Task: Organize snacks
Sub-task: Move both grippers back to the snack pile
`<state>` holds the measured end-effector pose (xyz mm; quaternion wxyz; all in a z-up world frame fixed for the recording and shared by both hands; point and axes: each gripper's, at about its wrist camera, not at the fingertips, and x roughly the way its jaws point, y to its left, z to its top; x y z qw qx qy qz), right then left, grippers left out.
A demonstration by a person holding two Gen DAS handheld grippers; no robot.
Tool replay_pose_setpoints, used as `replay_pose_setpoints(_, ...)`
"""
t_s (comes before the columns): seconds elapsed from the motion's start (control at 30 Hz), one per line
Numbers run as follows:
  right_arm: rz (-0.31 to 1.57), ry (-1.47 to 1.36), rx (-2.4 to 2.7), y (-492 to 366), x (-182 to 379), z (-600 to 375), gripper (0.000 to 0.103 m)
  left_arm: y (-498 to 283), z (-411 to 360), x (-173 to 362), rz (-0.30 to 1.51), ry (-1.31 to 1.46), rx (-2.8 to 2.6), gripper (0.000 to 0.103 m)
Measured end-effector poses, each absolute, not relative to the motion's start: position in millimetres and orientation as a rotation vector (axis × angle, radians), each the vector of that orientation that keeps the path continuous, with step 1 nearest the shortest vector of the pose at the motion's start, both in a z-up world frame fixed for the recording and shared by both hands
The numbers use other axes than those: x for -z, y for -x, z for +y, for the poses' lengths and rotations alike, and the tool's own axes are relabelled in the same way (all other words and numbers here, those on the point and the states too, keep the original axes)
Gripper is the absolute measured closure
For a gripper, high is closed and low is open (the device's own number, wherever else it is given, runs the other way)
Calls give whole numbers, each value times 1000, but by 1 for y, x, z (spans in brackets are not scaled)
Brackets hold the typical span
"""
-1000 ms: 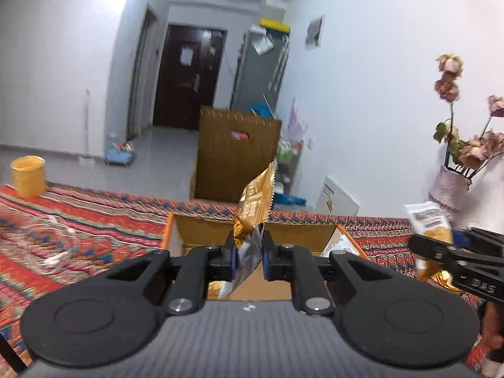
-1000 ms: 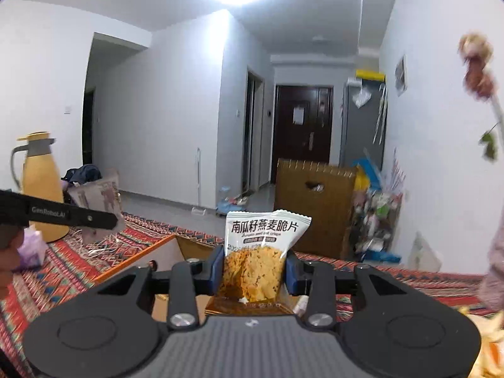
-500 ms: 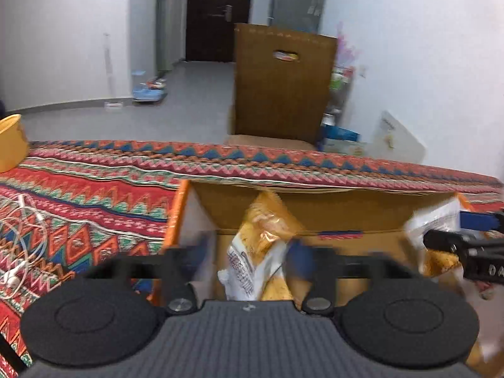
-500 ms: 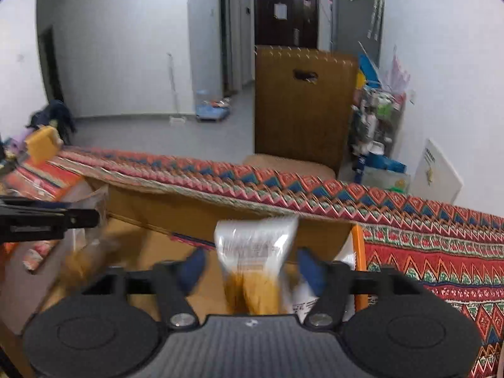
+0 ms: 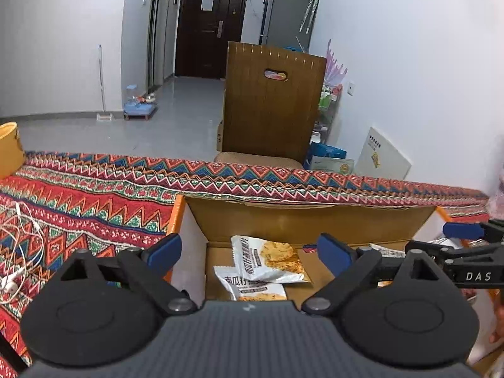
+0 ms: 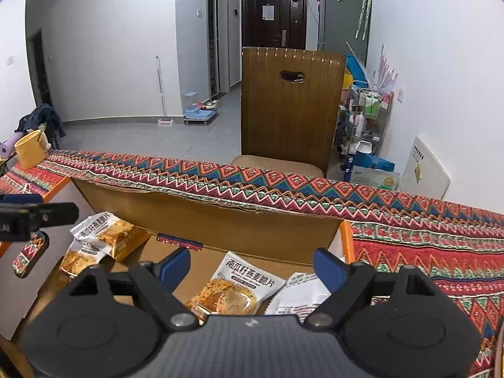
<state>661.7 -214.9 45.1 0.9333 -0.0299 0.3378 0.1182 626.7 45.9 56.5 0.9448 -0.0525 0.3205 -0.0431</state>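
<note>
An open cardboard box [image 5: 299, 223] [image 6: 220, 220] sits on the patterned tablecloth. My left gripper [image 5: 249, 252] hangs over its left part, its jaws opening, with nothing pressed between the blue pads. Two white-and-orange snack packets [image 5: 271, 258] [image 6: 100, 236] lie loose on the box floor below it. My right gripper [image 6: 252, 266] [image 5: 441, 239] hangs over the right part, its jaws also opening. A snack packet [image 6: 239, 286] lies flat beneath it, free of the pads, beside a white packet [image 6: 299, 293]. The left gripper's fingers [image 6: 37, 217] show at the left edge.
A yellow cup [image 5: 9, 148] [image 6: 30, 149] stands at the table's far left. A white earphone cable [image 5: 19, 252] lies on the cloth left of the box. Behind the table's far edge stands a wooden chair [image 5: 274, 100] [image 6: 289, 104].
Both grippers came forward and down over the box and opened. Each let go of its snack packet, and the packets now lie in the box.
</note>
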Motion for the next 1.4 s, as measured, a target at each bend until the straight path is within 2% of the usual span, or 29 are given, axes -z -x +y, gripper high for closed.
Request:
replay_pose_setpoints(0.2,674,67,-242,-642,-73,-221,18,-604,53,-91,618,100,70,6)
replay_pose_setpoints(0.47,561,80,-233,-577,-140,-235,15,-534,49,-163,510,76,96,3)
replay_pose_setpoints(0.5,540,77,-234,-565,-150,-238,14,-521,48,-172,488,70,104,3)
replay_pose_setpoints(0.57,493,63,-239,-539,-167,-244,5,-489,46,-190,430,53,115,1)
replay_pose_setpoints(0.73,389,52,-263,-461,-197,-263,0,-397,44,-218,318,43,108,0)
replay_pose_setpoints(1.07,246,45,-300,-298,-185,-294,0,-233,39,-200,174,32,113,0)
replay_pose_setpoints(1.4,210,47,-237,-178,-115,-310,0,-140,24,-132,197,36,73,0)
